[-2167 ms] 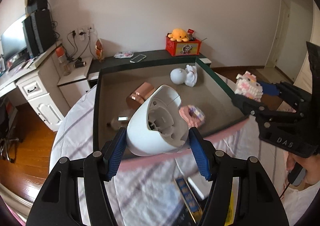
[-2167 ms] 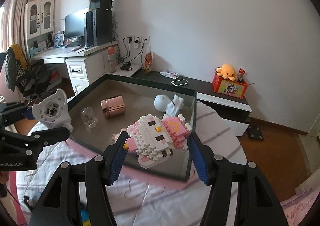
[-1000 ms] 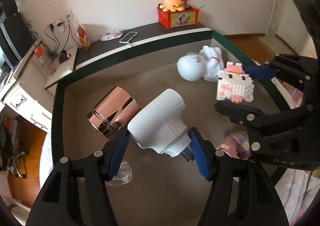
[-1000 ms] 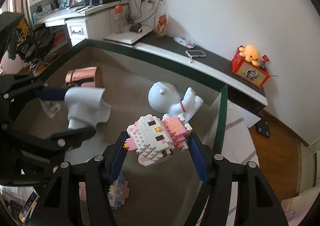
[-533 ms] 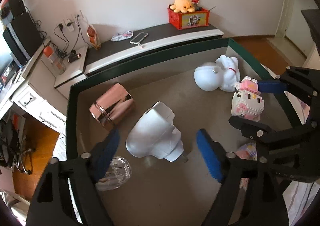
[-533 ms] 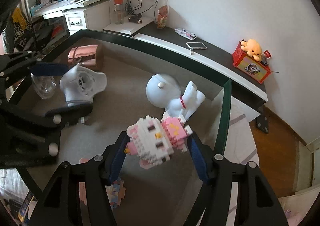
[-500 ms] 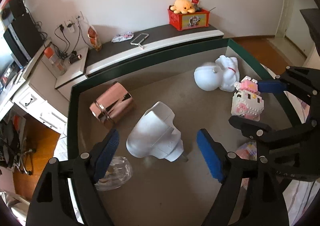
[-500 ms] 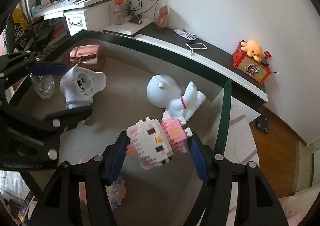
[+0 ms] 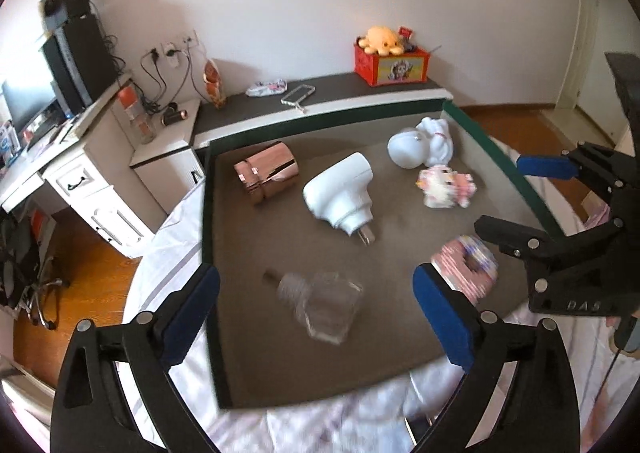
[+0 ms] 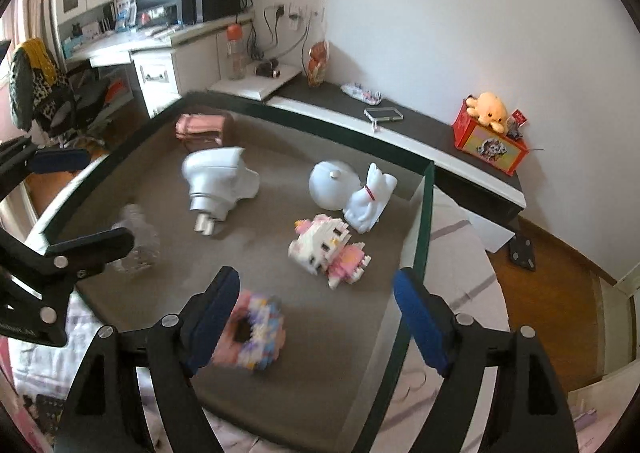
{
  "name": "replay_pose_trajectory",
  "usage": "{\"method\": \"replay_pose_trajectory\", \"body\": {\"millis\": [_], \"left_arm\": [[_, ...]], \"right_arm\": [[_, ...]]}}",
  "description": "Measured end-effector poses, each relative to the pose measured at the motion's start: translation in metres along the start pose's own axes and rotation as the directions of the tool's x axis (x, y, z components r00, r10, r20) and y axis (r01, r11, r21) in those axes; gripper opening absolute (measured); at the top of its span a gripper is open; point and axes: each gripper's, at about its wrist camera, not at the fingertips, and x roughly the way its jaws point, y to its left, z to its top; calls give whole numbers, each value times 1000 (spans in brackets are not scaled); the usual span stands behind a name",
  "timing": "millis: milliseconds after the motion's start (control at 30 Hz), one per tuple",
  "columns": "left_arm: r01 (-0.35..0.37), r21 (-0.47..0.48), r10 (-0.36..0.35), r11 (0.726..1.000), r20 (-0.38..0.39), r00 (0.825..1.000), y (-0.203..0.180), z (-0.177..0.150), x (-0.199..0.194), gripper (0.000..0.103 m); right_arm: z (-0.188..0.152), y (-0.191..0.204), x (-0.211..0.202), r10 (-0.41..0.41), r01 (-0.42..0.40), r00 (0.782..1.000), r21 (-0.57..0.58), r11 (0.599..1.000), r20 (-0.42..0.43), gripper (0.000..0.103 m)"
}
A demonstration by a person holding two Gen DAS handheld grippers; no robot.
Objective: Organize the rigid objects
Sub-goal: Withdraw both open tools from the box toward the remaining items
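A shallow box with a dark green rim (image 9: 206, 213) (image 10: 423, 221) lies on the bed. On its brown floor rest a white plastic housing (image 9: 340, 193) (image 10: 216, 181), a pink-and-white brick cat (image 9: 446, 189) (image 10: 326, 245), a white figurine (image 9: 420, 143) (image 10: 352, 193), a copper can (image 9: 266, 173) (image 10: 200, 127), a clear glass bottle (image 9: 320, 303) (image 10: 134, 237) and a pink brick ring (image 9: 468, 267) (image 10: 252, 331). My left gripper (image 9: 316, 313) hangs above the bottle, jaws opening, nothing between them. My right gripper (image 10: 316, 321) is above the box's near right part, jaws opening, empty.
A dark-topped low cabinet behind the box carries a red box with an orange plush (image 9: 390, 55) (image 10: 490, 133) and a phone (image 9: 298, 95) (image 10: 384, 113). A white desk (image 9: 72, 173) with a monitor stands to the left. Striped bedding (image 9: 172, 245) surrounds the box.
Both grippers let go and drew back and up. The white housing and the brick cat, held a second ago, now lie on the box floor.
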Motion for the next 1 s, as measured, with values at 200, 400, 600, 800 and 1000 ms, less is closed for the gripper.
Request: {"method": "replay_pose_trajectory", "body": {"millis": [200,400,600,800,1000], "left_arm": [[2,-42,2,999,97,995,12,-34,-63,103],[-2,-86,15,996,155,988,18,-81,-115,103],[26,-154,-5,988,136,991,25,-136,-132,103],[25,-177,-12,984,77,997,19,-185,-125,103],[7,-185,0,983,39,999,18,-213,-123,103]], "right_arm": [[-21,7,-43,6,-9,996,29,1000,91,94],[-52,12,-91,2,-14,986,73,997,168,103],[-95,23,-125,7,-32,980,121,992,200,103],[-132,43,-130,18,-51,983,177,983,184,103],[-160,66,-117,49,-73,991,198,977,123,103]]}}
